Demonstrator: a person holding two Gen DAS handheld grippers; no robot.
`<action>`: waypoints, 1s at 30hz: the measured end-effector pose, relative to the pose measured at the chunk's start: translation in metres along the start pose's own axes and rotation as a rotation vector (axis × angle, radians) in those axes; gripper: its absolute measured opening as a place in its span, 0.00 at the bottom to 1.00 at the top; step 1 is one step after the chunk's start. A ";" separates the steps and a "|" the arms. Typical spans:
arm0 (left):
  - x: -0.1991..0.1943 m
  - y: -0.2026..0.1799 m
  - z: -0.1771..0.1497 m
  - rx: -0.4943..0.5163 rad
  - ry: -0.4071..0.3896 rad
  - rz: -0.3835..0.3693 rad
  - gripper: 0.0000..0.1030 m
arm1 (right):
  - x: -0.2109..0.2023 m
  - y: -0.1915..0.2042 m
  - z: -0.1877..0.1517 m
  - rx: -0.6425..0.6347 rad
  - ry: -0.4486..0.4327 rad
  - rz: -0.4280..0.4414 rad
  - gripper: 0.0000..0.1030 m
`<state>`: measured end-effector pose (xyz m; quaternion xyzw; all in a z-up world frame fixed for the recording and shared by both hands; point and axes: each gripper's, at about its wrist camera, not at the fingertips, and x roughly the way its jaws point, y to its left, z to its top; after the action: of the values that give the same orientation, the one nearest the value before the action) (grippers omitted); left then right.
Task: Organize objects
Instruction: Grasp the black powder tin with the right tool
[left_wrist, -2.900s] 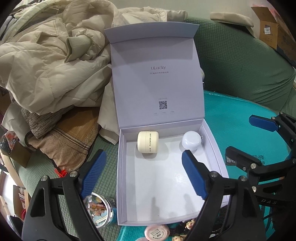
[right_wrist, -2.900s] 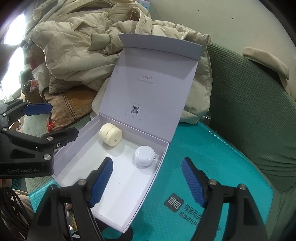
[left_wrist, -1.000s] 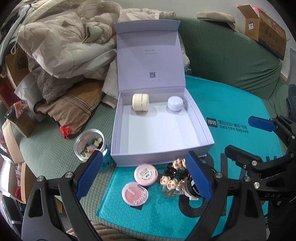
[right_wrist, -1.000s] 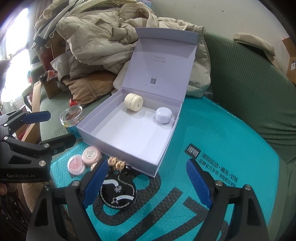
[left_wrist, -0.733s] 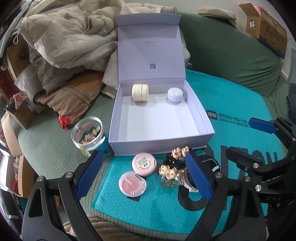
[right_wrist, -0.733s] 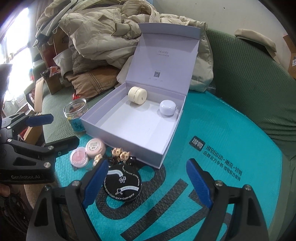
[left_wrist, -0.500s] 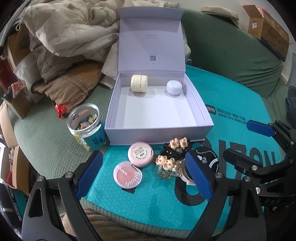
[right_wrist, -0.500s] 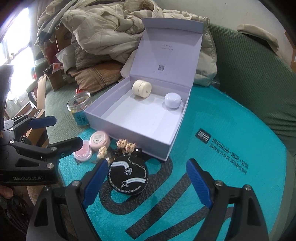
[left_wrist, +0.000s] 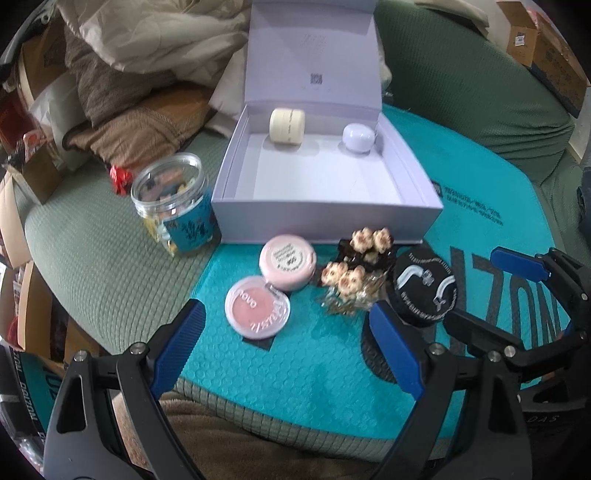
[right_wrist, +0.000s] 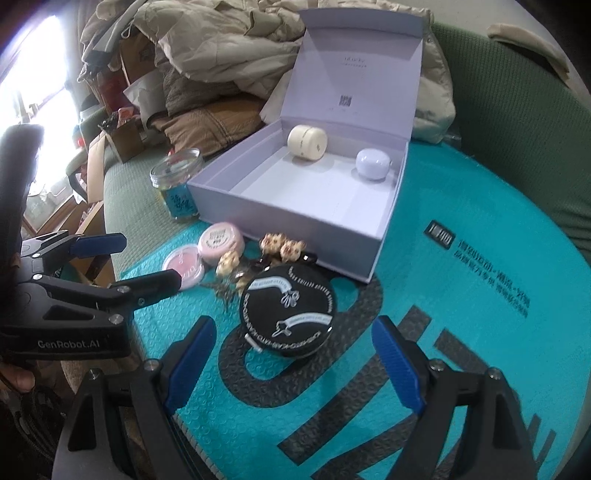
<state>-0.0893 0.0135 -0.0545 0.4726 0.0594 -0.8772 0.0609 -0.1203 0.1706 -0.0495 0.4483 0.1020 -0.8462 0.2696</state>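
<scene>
An open lilac box (left_wrist: 325, 214) (right_wrist: 280, 221) stands on a teal mat, its lid upright. Inside at the back lie a cream jar (left_wrist: 287, 124) (right_wrist: 307, 142) and a small white round case (left_wrist: 357, 136) (right_wrist: 373, 164). In front of the box lie a pink blush compact (left_wrist: 257, 312) (right_wrist: 183, 263), a pink round tin (left_wrist: 288, 266) (right_wrist: 220, 239), flower hair clips (left_wrist: 354, 273) (right_wrist: 273, 247) and a black round case (left_wrist: 424, 290) (right_wrist: 288, 310). My left gripper (left_wrist: 288, 347) hangs open above the compact. My right gripper (right_wrist: 293, 354) hangs open just above the black case.
A clear jar with a teal label (left_wrist: 173, 210) (right_wrist: 178, 184) stands left of the box on the green sofa cushion (left_wrist: 92, 258). Piled jackets (right_wrist: 229, 40) and cardboard boxes (left_wrist: 546, 51) lie behind. The teal mat (right_wrist: 480, 332) is bare to the right.
Both grippers have drawn back from the box and sunk toward the mat, bringing the compacts, clips and black case into near view. Both stay open.
</scene>
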 end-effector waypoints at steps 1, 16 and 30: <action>0.002 0.003 -0.002 -0.008 0.009 -0.003 0.88 | 0.002 0.000 -0.001 0.000 0.005 0.003 0.85; 0.031 0.031 -0.027 -0.144 0.099 -0.026 0.88 | 0.025 -0.003 -0.011 0.031 0.004 0.037 0.85; 0.055 0.040 -0.022 -0.176 0.089 -0.018 0.87 | 0.037 -0.011 -0.004 0.041 -0.033 0.018 0.84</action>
<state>-0.0952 -0.0257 -0.1145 0.5034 0.1429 -0.8472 0.0915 -0.1402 0.1677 -0.0824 0.4406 0.0762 -0.8529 0.2694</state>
